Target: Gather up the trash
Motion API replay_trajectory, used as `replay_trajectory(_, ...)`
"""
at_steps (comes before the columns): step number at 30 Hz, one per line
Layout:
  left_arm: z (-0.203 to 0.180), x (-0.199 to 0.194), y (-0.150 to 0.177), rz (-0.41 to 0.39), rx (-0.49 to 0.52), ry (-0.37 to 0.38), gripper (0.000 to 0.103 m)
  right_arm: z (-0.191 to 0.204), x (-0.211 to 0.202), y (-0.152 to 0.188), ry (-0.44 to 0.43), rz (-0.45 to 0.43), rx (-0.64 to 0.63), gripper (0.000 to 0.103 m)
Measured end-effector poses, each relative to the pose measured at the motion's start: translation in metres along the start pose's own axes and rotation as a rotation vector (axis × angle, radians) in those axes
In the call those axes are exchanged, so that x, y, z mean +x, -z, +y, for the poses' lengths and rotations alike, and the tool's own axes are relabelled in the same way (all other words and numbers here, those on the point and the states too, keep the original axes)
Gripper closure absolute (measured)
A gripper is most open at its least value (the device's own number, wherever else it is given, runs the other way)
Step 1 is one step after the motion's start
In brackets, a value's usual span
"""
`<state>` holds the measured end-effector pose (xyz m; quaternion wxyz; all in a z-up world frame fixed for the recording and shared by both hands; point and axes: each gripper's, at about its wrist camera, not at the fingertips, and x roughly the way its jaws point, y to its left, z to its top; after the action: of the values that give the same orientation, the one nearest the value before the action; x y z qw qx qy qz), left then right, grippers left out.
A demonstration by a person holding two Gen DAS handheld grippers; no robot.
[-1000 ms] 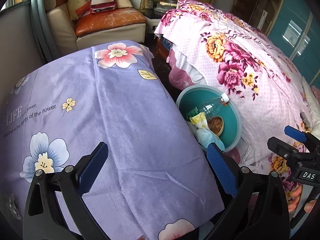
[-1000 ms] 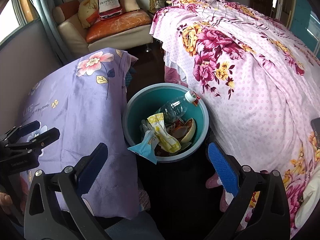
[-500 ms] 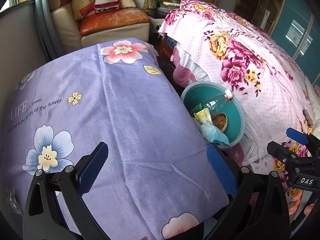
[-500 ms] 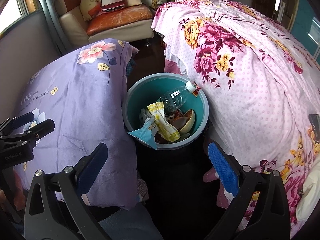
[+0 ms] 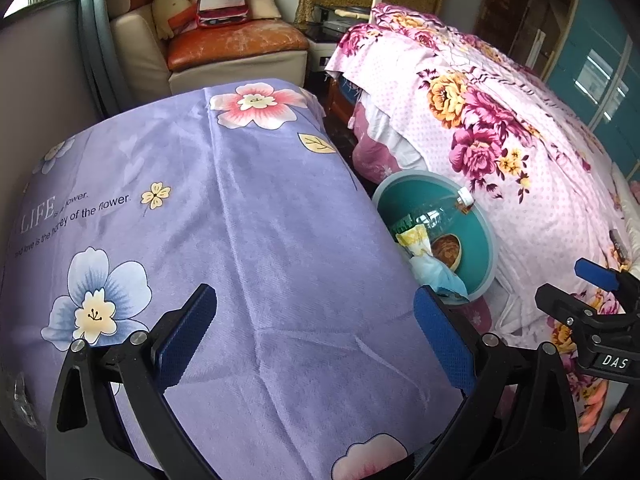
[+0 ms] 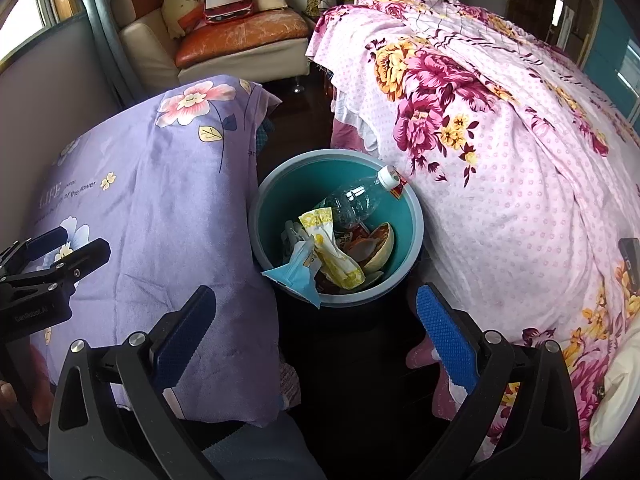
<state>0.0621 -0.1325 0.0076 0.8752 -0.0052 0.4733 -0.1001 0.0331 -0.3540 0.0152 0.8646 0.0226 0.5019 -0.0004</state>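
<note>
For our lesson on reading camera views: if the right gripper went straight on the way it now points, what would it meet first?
Probably the teal bin, or the blue wrapper over its near rim. The right gripper, jaws open and empty, points there with only dark floor between. Depth is uncertain.

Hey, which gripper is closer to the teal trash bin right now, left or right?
Right. The right gripper hangs open just in front of the teal trash bin; the left gripper, also open, is over the purple cloth beside it.
</note>
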Motion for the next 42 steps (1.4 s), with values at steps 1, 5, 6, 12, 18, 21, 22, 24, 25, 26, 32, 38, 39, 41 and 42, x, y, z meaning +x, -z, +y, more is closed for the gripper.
replay_trajectory(1,0.001,0.0,0.001,-0.005,-0.002,-0.005,0.004,0.0,0.002,0.0,-0.001,0.003,0.001,0.007)
replay_trajectory(5,0.003,0.004,0.001,-0.003,-0.005,-0.017,0.004,0.001,0.006,-0.001,0.0,0.011,-0.001,0.007)
replay_trajectory(6,0.003,0.005,0.001,-0.004,-0.006,-0.02,0.004,0.002,0.008,-0.002,0.0,0.013,0.0,0.007)
replay_trajectory(12,0.006,0.01,0.003,0.0,-0.011,-0.03,0.004,0.004,0.015,-0.002,-0.002,0.022,0.0,0.007)
replay_trajectory(18,0.009,0.014,0.005,0.004,-0.019,-0.038,0.004,0.006,0.021,-0.003,-0.002,0.032,-0.004,0.007)
replay_trajectory(21,0.011,0.016,0.006,0.009,-0.025,-0.042,0.004,0.007,0.024,-0.003,-0.002,0.038,-0.004,0.007)
replay_trajectory(22,0.012,0.017,0.006,0.01,-0.027,-0.042,0.004,0.007,0.024,-0.003,-0.003,0.039,-0.006,0.007)
replay_trajectory(24,0.012,0.018,0.007,0.012,-0.028,-0.042,0.004,0.008,0.026,-0.003,-0.005,0.041,-0.01,0.007)
replay_trajectory(25,0.012,0.019,0.007,0.013,-0.029,-0.043,0.004,0.008,0.026,-0.003,-0.005,0.042,-0.012,0.007)
replay_trajectory(26,0.012,0.019,0.007,0.014,-0.028,-0.044,0.004,0.008,0.027,-0.003,-0.006,0.042,-0.013,0.007)
replay_trajectory(32,0.013,0.02,0.007,0.014,-0.03,-0.045,0.004,0.011,0.029,-0.003,-0.008,0.045,-0.017,0.007)
replay_trajectory(38,0.014,0.023,0.009,0.017,-0.03,-0.05,0.004,0.012,0.031,-0.004,-0.009,0.048,-0.017,0.007)
replay_trajectory(39,0.014,0.023,0.009,0.016,-0.029,-0.053,0.004,0.013,0.031,-0.004,-0.009,0.049,-0.018,0.007)
replay_trajectory(41,0.014,0.023,0.009,0.016,-0.028,-0.054,0.004,0.014,0.032,-0.006,-0.009,0.05,-0.018,0.007)
replay_trajectory(42,0.014,0.024,0.009,0.017,-0.028,-0.054,0.004,0.015,0.033,-0.006,-0.009,0.05,-0.02,0.007)
